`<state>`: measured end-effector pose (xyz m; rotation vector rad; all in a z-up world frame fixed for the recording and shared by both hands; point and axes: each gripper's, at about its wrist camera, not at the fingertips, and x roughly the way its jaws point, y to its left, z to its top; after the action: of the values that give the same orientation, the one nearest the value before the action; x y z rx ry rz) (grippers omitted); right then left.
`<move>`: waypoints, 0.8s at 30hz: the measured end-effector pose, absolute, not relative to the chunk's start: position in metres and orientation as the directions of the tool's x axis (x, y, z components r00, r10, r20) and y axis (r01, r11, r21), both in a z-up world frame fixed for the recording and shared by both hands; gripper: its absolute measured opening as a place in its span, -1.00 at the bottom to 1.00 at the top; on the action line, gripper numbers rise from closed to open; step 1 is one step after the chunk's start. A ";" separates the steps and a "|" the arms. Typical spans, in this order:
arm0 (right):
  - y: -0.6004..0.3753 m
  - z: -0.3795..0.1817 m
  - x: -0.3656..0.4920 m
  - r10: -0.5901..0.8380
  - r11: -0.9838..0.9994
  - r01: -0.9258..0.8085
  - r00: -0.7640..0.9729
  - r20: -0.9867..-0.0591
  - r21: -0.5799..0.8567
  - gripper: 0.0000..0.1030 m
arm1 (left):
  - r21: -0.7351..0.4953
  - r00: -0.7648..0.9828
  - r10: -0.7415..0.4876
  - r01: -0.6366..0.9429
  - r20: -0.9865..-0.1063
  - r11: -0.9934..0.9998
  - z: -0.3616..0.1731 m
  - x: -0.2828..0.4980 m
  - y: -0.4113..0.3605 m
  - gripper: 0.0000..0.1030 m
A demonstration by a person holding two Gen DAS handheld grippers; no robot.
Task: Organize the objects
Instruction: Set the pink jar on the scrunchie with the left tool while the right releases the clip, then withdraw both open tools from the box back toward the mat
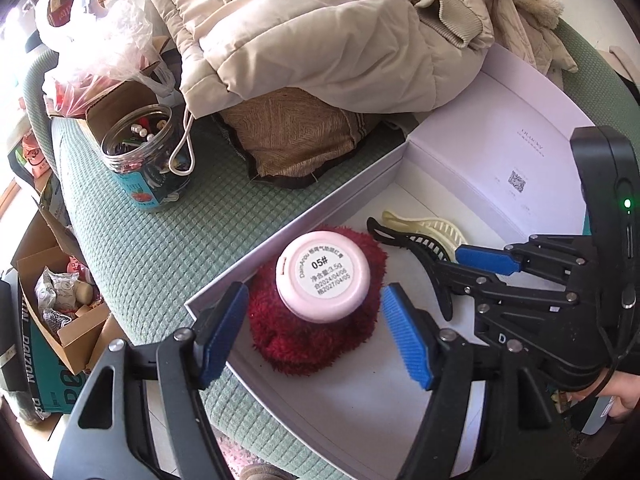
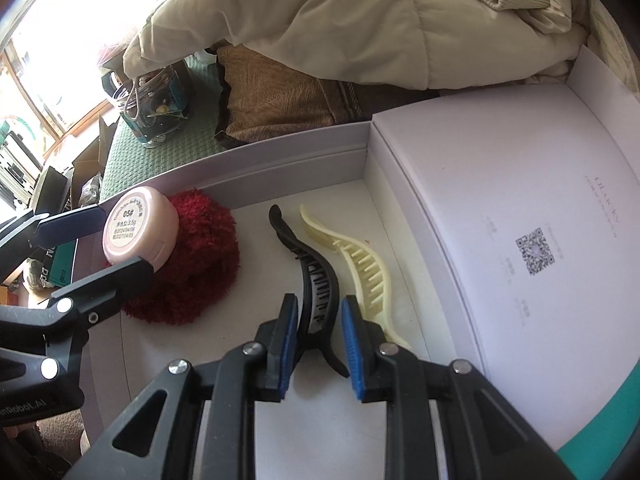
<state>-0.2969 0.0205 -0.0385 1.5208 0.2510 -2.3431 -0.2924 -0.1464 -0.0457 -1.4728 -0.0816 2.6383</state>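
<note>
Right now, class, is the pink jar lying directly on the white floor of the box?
No: the pink jar rests on the red fluffy thing, not on the box floor.

Both grippers (image 1: 314,330) (image 2: 320,344) are black linkage frames with silver rivets, ribbed blue pads (image 1: 408,336), and one green light.

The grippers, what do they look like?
Both the left gripper and the right gripper are black plastic claws with silver rivets and ribbed blue fingertip pads. The right one's body shows a small green light.
</note>
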 end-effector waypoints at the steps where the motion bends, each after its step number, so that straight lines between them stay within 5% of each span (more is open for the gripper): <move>1: 0.022 -0.036 -0.295 -0.184 -0.929 0.369 -0.377 -0.908 0.035 -0.58 | -0.106 -0.522 0.130 -0.077 -0.843 -0.991 -0.043 -0.290 -0.145 0.33; 24: 0.056 0.053 -0.208 -0.249 -0.933 0.355 -0.537 -0.806 0.052 -0.58 | -0.090 -0.615 0.120 -0.080 -0.779 -0.993 0.049 -0.196 -0.119 0.41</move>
<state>-0.2081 0.0565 0.0533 1.2739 0.1678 -2.4814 -0.1961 -0.1191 0.0492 -1.3204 -0.0694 2.7262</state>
